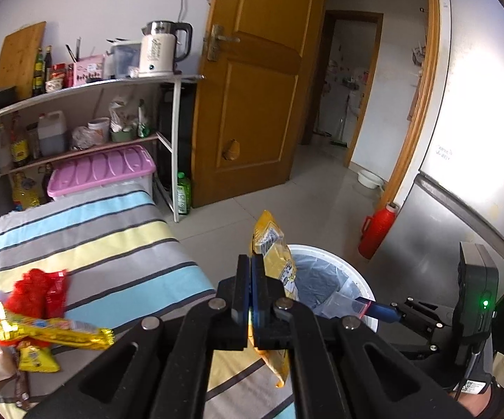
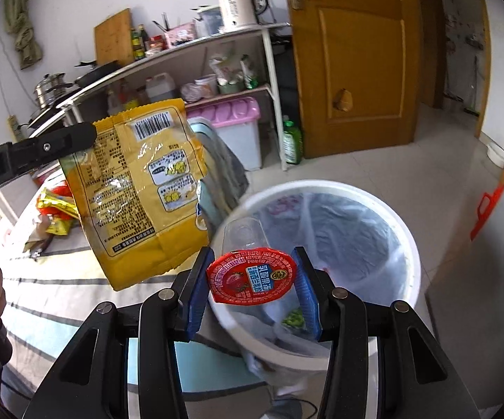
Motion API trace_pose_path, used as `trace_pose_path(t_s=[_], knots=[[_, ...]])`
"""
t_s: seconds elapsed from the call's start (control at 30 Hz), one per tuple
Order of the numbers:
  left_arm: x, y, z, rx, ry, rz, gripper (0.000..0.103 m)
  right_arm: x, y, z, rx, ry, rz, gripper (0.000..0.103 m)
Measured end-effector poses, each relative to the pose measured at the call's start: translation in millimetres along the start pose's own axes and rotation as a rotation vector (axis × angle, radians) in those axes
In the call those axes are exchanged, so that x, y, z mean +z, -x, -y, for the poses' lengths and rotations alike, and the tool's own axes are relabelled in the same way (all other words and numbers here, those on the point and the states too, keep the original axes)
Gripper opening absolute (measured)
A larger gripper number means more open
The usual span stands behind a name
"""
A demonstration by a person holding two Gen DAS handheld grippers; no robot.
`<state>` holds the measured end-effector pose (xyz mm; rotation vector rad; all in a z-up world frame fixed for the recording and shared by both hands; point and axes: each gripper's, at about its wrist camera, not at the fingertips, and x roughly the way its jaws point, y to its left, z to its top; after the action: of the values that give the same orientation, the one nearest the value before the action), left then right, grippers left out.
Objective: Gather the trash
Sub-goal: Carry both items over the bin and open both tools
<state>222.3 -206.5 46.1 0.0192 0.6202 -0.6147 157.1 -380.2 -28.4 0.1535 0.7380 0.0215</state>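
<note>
My left gripper (image 1: 250,272) is shut on the edge of a yellow snack bag (image 1: 275,255), which hangs beside the rim of a white bin (image 1: 365,288) lined with a clear bag. The right wrist view shows that same bag (image 2: 136,188) held up at the left, above the table's edge. My right gripper (image 2: 252,281) is shut on a small clear jelly cup with a red lid (image 2: 252,276), over the open bin (image 2: 410,244). More wrappers, red (image 1: 39,291) and yellow (image 1: 53,328), lie on the striped tablecloth (image 1: 112,244).
A metal rack (image 1: 77,90) with a kettle (image 1: 163,49) and bottles stands behind the table, with a pink-lidded box (image 1: 102,171) under it. A wooden door (image 1: 259,87), a green bottle (image 1: 183,193), a red thermos (image 1: 377,232) and a grey fridge (image 1: 461,139) surround the bin.
</note>
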Motion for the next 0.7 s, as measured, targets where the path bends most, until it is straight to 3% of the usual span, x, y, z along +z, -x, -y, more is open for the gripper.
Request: trace_pose_path(t_s=[0.57, 0.63, 0.7], knots=[[-14.0, -78.4, 12.6, -0.022, 0.014, -0.143, 0.002, -16.0, -41.2, 42.6, -0.053, -0.059, -0.092, 0.047], [-15.5, -79.4, 12.3, -0.025, 0.016, -0.144, 0.004, -16.6, -44.0, 43.8, -0.062, -0.067, -0.093, 0.049], [-16.3, -79.5, 11.6, -0.029, 0.018, -0.144, 0.013, -17.3, -45.2, 45.3, -0.061, -0.074, -0.093, 0.051]])
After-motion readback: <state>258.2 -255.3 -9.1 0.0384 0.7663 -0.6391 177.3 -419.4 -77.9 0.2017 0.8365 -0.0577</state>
